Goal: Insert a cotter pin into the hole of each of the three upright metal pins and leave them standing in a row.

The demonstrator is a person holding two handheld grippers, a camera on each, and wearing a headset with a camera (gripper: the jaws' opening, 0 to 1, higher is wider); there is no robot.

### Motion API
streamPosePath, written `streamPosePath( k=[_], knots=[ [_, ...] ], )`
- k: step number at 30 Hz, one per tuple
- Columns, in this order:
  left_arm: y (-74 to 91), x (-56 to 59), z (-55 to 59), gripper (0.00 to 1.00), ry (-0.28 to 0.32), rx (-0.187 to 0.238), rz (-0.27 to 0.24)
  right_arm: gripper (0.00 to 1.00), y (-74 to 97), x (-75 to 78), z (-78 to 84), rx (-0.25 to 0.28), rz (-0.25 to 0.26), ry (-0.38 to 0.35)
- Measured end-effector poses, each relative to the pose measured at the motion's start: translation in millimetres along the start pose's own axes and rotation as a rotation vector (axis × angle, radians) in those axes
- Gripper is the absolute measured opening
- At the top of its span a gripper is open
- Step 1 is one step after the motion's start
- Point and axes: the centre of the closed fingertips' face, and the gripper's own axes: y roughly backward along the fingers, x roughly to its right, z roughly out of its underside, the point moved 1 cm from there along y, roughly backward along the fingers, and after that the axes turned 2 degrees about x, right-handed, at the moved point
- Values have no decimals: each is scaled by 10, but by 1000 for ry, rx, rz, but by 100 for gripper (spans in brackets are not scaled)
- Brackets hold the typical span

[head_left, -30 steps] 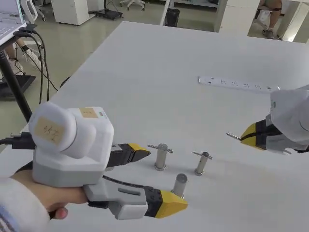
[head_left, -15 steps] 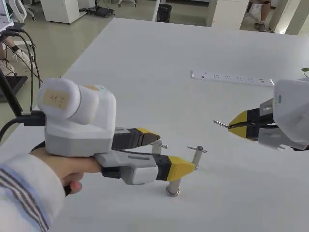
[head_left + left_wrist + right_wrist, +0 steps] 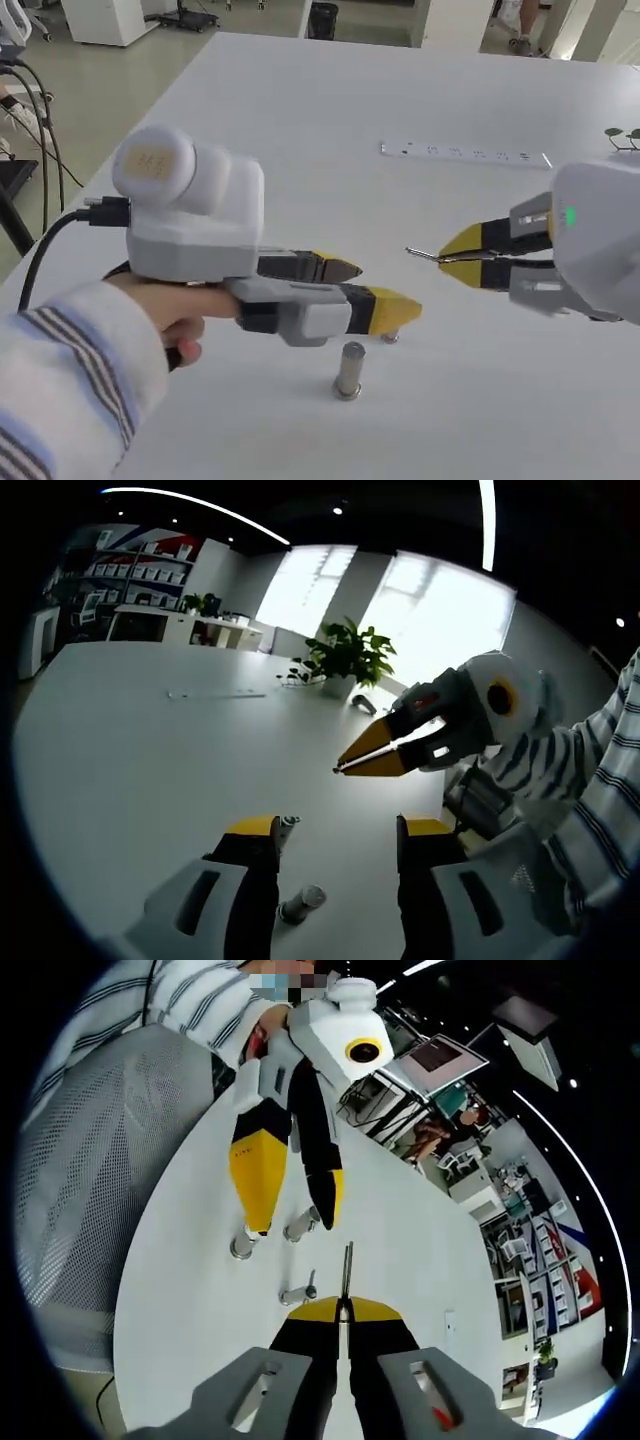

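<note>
A bare upright metal pin (image 3: 349, 370) stands on the white table (image 3: 300, 130), just below my left gripper (image 3: 385, 290). That gripper is open, and its yellow jaws hover over the other two pins, of which one base (image 3: 390, 337) peeks out. My right gripper (image 3: 452, 255) is shut on a thin cotter pin (image 3: 420, 253) that points left toward the left gripper. In the right gripper view the cotter pin (image 3: 346, 1265) sticks out ahead, toward three metal pins (image 3: 298, 1293). The left gripper view has the bare pin (image 3: 300, 905) between its own jaws.
A white power strip (image 3: 465, 155) lies at the far side of the table. A potted plant (image 3: 345, 655) stands beyond the table's end. A mesh chair (image 3: 90, 1160) sits next to the person.
My left gripper has risen and moved right, so it now covers two of the pins. The right gripper has drifted left with the cotter pin. The head camera has shifted too.
</note>
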Motion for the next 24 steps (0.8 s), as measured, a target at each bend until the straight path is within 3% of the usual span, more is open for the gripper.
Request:
streamPosePath(
  k=[4,9,17,24],
  knots=[
    [-35,4,-52,34,44,19,17,0,-2,-14,-53,10,1,13],
    [-77,-28,-72,33,48,28,11,0,-4,-31,-123,22,1,26],
    [-104,-10,-106,20,101,47,32,0,-55,-88,-152,26,-4,27],
    [-104,-5,-77,8,121,36,40,0,-72,-128,-173,29,-6,26]
  ],
)
